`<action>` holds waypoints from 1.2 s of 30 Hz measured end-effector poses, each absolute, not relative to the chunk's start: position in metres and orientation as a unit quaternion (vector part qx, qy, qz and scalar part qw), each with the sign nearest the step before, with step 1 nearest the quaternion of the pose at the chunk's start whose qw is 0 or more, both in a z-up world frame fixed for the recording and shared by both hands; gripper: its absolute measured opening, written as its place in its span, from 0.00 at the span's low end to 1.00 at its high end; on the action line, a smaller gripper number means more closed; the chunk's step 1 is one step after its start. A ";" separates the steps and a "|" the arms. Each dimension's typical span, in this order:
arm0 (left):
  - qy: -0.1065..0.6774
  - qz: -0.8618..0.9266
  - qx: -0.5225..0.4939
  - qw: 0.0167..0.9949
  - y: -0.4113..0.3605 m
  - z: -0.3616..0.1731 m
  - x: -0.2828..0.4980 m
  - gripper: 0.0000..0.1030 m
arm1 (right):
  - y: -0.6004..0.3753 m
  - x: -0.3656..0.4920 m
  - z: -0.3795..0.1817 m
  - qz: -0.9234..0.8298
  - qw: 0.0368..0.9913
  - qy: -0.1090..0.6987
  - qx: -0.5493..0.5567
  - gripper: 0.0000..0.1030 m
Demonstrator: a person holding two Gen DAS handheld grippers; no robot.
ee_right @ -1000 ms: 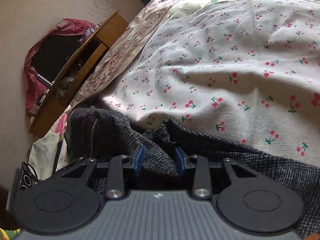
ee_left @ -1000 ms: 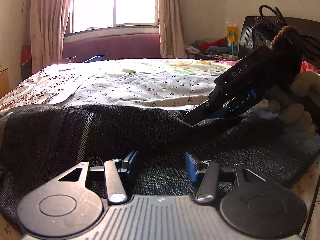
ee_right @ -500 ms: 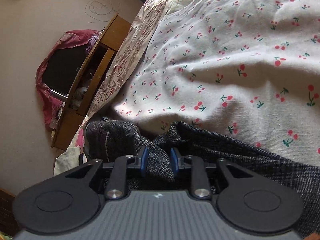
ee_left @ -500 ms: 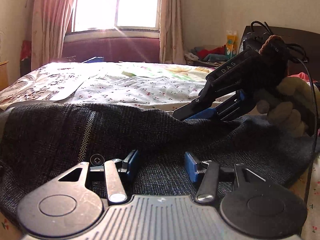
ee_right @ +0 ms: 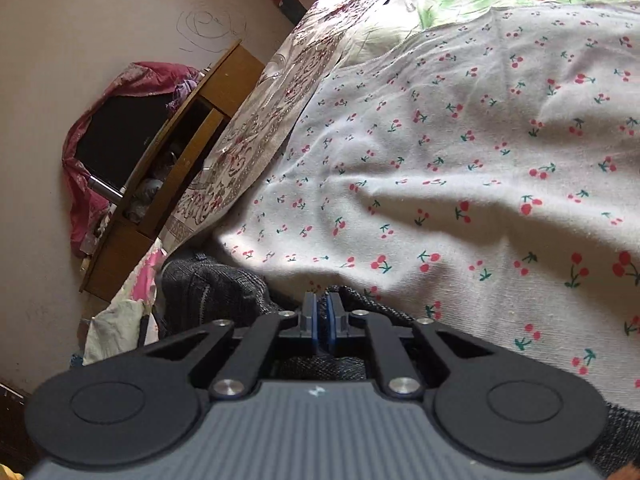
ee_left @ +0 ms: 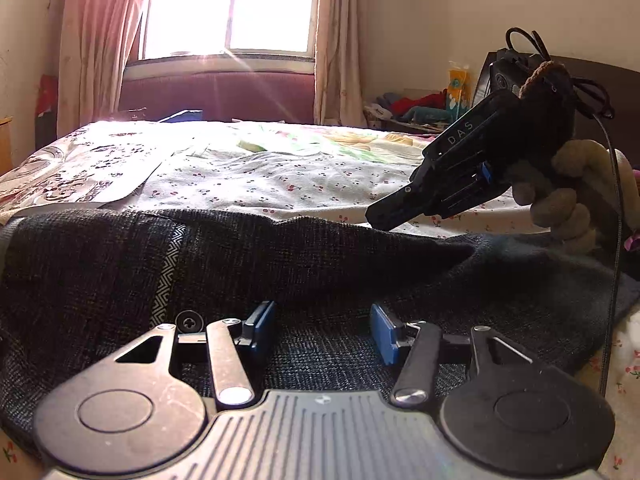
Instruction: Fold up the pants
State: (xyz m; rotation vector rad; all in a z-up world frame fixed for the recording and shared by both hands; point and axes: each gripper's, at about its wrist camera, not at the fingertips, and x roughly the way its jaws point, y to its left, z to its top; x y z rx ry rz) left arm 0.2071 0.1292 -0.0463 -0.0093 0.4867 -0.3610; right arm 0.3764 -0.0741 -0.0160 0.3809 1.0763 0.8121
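Dark grey woven pants (ee_left: 280, 264) lie across the near edge of the bed, with a patterned stripe on the left part. My left gripper (ee_left: 322, 330) is open, its blue pads low over the fabric. My right gripper (ee_right: 320, 312) is shut, its blue pads pressed together on the edge of the pants (ee_right: 212, 296). In the left wrist view the right gripper (ee_left: 384, 214) hangs at the right, its tip pinching a raised fold of the cloth.
The bed has a white cherry-print sheet (ee_right: 460, 168) and a floral cover (ee_left: 80, 168) on its left side. A wooden cabinet (ee_right: 168, 168) stands beside the bed. A window with curtains (ee_left: 228, 8) is behind. Clutter (ee_left: 412, 108) lies at the far right.
My right gripper has closed from partly open to shut on the pants edge and has risen a little, lifting the fold. My left gripper has stayed open over the pants.
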 end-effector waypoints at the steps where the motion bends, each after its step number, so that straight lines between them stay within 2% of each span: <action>1: 0.238 -0.178 -0.003 0.955 0.128 -0.046 0.207 0.63 | -0.071 0.379 -0.018 0.377 0.761 0.501 0.168 0.13; 4: 0.241 -0.176 0.000 0.954 0.128 -0.048 0.207 0.64 | -0.055 0.382 -0.025 0.402 0.746 0.516 0.126 0.26; 5: 0.240 -0.176 -0.001 0.955 0.128 -0.048 0.206 0.64 | -0.051 0.382 -0.026 0.407 0.747 0.514 0.114 0.35; 8: 0.239 -0.176 -0.001 0.955 0.128 -0.049 0.207 0.64 | -0.043 0.382 -0.031 0.410 0.740 0.525 0.088 0.37; 10: 0.238 -0.177 0.001 0.955 0.128 -0.049 0.206 0.64 | -0.044 0.380 -0.028 0.410 0.741 0.526 0.076 0.34; 12: 0.237 -0.180 -0.001 0.955 0.128 -0.049 0.206 0.65 | -0.045 0.374 -0.021 0.413 0.739 0.530 0.053 0.26; 15: 0.235 -0.182 -0.004 0.955 0.129 -0.051 0.206 0.65 | -0.047 0.370 -0.021 0.403 0.747 0.527 0.034 0.18; 17: 0.234 -0.181 0.000 0.955 0.129 -0.052 0.206 0.66 | -0.042 0.369 -0.022 0.407 0.757 0.510 0.023 0.18; 20: 0.233 -0.182 0.005 0.955 0.127 -0.051 0.204 0.66 | -0.029 0.372 -0.025 0.417 0.762 0.495 -0.006 0.26; 22: 0.234 -0.183 0.007 0.955 0.126 -0.052 0.205 0.66 | -0.028 0.377 -0.029 0.412 0.761 0.501 0.003 0.26; 25: 0.232 -0.184 0.006 0.955 0.126 -0.051 0.205 0.66 | -0.034 0.370 -0.023 0.406 0.761 0.506 0.007 0.17; 26: 0.231 -0.184 0.005 0.955 0.126 -0.052 0.204 0.66 | -0.038 0.367 -0.021 0.411 0.755 0.511 0.021 0.12; 27: 0.231 -0.185 0.004 0.955 0.126 -0.052 0.205 0.66 | -0.041 0.364 -0.020 0.419 0.747 0.514 0.041 0.02; 30: 0.229 -0.186 0.003 0.956 0.128 -0.053 0.204 0.66 | -0.044 0.349 -0.010 0.418 0.767 0.485 0.029 0.02; 31: 0.229 -0.186 0.003 0.956 0.128 -0.053 0.204 0.66 | -0.045 0.347 -0.008 0.420 0.773 0.474 0.026 0.03; 33: 0.229 -0.188 0.003 0.955 0.128 -0.052 0.203 0.67 | -0.044 0.352 -0.008 0.410 0.784 0.466 -0.003 0.11; 35: 0.230 -0.188 0.006 0.955 0.128 -0.052 0.203 0.67 | -0.043 0.360 -0.014 0.416 0.775 0.476 -0.016 0.27; 36: 0.230 -0.188 0.007 0.955 0.127 -0.052 0.203 0.67 | -0.042 0.364 -0.016 0.420 0.772 0.478 -0.014 0.29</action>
